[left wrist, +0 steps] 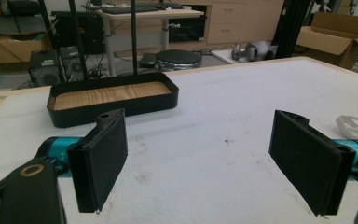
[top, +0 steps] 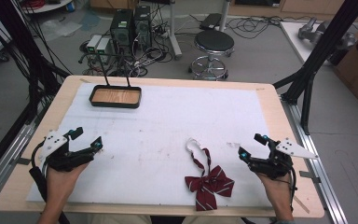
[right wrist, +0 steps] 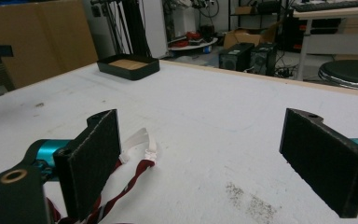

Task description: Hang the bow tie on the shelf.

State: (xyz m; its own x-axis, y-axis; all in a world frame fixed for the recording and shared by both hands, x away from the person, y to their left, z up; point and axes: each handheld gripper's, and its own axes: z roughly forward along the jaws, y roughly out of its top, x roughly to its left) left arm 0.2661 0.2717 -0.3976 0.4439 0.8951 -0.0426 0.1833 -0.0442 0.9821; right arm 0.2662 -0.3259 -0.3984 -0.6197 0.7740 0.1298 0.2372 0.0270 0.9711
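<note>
Near the bow tie (top: 209,183), which lies untouched on the white worktop (top: 168,121) well short of the black tray (top: 115,97), I hold my left tongs (top: 86,138) and right tongs (top: 251,145) released, nothing picked up yet.

A bow tie (top: 209,183) lies near and right of centre on the table (top: 270,112); a tray (top: 115,97) sits far left, well apart from it.

Even indoor light, soft focus
</note>
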